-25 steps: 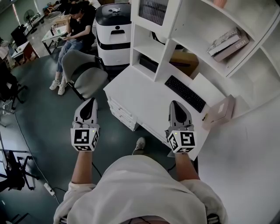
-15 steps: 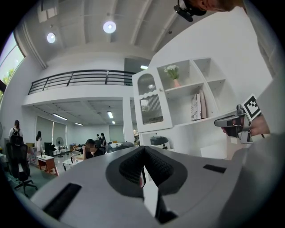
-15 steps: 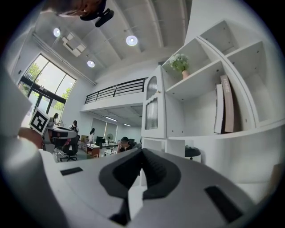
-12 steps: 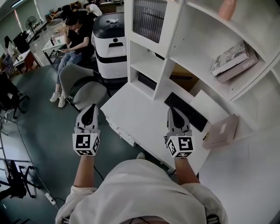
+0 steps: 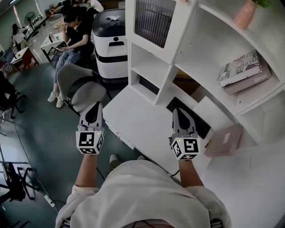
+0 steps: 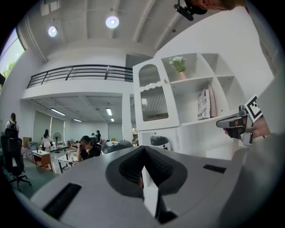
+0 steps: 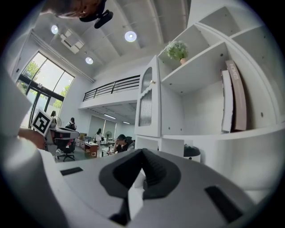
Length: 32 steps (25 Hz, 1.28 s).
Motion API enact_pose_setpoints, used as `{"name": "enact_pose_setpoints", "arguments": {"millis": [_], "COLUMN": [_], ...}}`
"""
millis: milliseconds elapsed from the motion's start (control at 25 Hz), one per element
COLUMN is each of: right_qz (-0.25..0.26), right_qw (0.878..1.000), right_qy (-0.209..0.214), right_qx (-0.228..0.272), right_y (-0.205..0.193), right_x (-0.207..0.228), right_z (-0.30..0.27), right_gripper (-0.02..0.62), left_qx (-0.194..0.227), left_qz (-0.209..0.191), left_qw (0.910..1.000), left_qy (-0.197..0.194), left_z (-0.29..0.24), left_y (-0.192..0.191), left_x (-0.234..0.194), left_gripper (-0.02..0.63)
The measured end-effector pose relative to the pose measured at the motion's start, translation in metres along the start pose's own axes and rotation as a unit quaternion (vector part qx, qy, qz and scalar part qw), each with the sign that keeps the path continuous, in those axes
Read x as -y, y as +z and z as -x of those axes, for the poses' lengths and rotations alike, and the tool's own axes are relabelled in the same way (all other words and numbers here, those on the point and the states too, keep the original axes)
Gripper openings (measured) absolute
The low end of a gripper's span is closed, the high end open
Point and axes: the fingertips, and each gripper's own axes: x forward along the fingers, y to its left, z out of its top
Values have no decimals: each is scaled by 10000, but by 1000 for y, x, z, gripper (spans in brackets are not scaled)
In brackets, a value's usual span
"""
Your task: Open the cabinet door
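Note:
The cabinet door [image 5: 153,18] is a white frame with ribbed glass, closed, at the top left of the white shelf unit [image 5: 202,49]. It also shows in the left gripper view as the arched cabinet door [image 6: 153,100] with a small knob [image 6: 165,81], and edge-on as the cabinet door [image 7: 147,107] in the right gripper view. My left gripper [image 5: 95,107] is shut and empty, held over the floor left of the desk. My right gripper [image 5: 177,112] is shut and empty above the desk, near the keyboard [image 5: 189,113]. Both are well short of the door.
The white desk [image 5: 133,116] has drawers at its front left. Books [image 5: 242,69] and a pink vase [image 5: 245,13] sit on shelves; a box [image 5: 222,140] lies on the desk. A grey chair [image 5: 82,87], a white-black machine [image 5: 111,40] and a seated person [image 5: 73,33] are at the left.
Both grippers have moved forward together toward the shelf unit, staying shut. The desk and cabinet now sit closer and lower in the head view.

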Motion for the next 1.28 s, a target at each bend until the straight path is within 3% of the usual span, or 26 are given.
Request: {"name": "enact_pose_setpoints", "arguments": {"millis": [240,360,480,560,800,1280], "right_qz": [-34,-58,-62,-76,-84,-68], "right_qw": [9997,9994,9990,9987,9976,9959], "right_qy": [-185,-298,-410,-488,-675,-898], "right_qx": [-134,-140,-143,-145,-118,-40], "right_y": [-1,0,-1,-1,1,7], "right_x": [-14,-15,-14,-12,-8,3], "right_z": [-9,-11,-11,-8,1,15], "right_gripper": [2,2,2,2,2,2], "left_qx": [-14,-111,-196,-190,-98,414], "left_qz": [206,294,304,263,243,-129], "left_qw": [9998,9991,9979,9975,9966,9928], "left_qy": [-48,-274,-537,-625,-775,-1118], "left_z": [-2,-6,-10,-13,-21,-67], "left_y": [4,6,7,10,23,95], "left_x": [-26,-27,-22,-21,-21,-3], "left_gripper": [2,95,252,308,314,291]}}
